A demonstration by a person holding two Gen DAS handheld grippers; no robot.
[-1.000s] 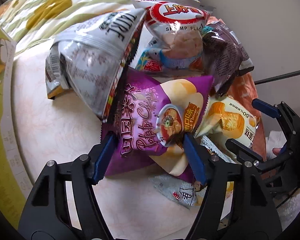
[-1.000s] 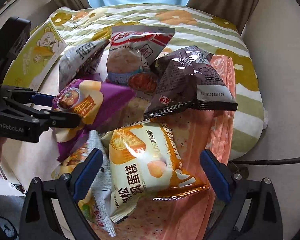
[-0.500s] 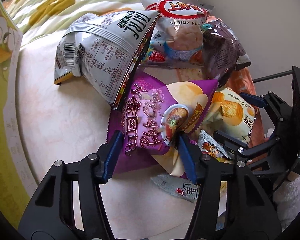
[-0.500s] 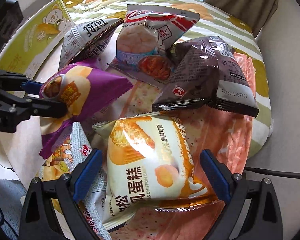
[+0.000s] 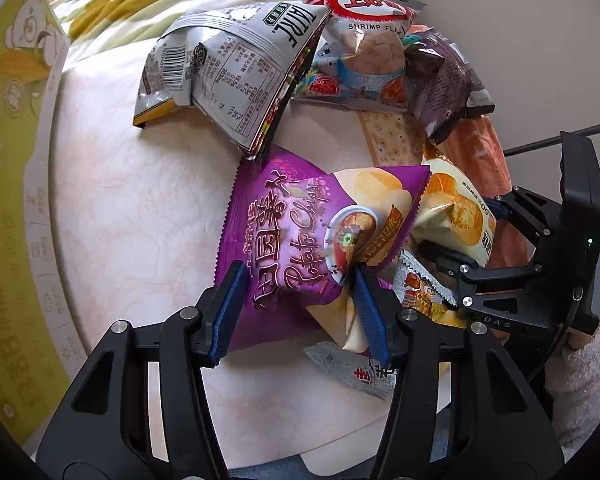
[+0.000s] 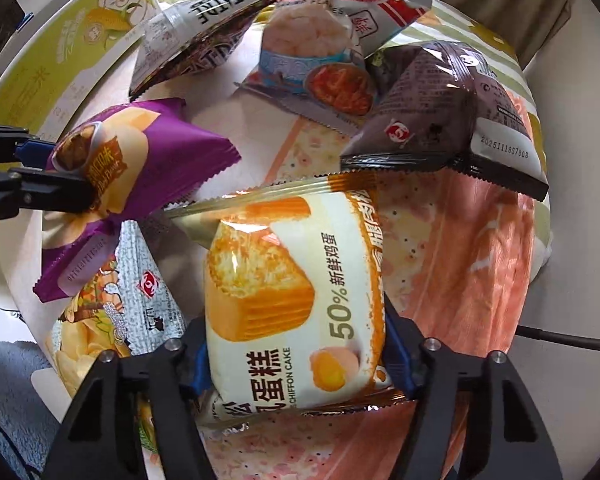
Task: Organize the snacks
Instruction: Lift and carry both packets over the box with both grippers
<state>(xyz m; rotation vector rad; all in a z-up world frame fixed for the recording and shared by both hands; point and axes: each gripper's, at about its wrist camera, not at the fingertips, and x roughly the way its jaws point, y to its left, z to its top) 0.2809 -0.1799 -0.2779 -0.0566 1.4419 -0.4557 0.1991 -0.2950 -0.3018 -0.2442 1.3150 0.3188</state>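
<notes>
Landmark: you work around the purple chip bag (image 5: 320, 236), which sits in the middle of the snack pile on the pale cloth (image 5: 140, 216).
Green box: the green box (image 5: 8, 200) stands at the far left of the purple chip bag; judging by the task it may be where snacks go, though nothing confirms that.
Grey bag: the grey bag (image 5: 236, 68) lies just beyond the purple chip bag, its corner touching the bag's top edge. Lift carelessly and you could drag it along.
Left gripper: your left gripper (image 5: 300, 312) is closing on the purple chip bag, both blue pads pressed into its near end. The grip sits at one end, so the puffy bag may swing or slip out.
Small packet: a small packet (image 5: 364, 372) lies under the purple chip bag's near corner, by the right pad. You risk pinching it too.
Cake packet: the cake packet (image 6: 292, 300) lies just right of the purple chip bag, its edge tucked beneath the bag's corner.
Right gripper: your right gripper (image 6: 296, 356) is closing on the cake packet, which fills the gap between its pads. Squeeze too hard and you may crush the soft cake.
Both hands: the two grippers are near each other; pulling apart together could snag the overlapping packets.
</notes>
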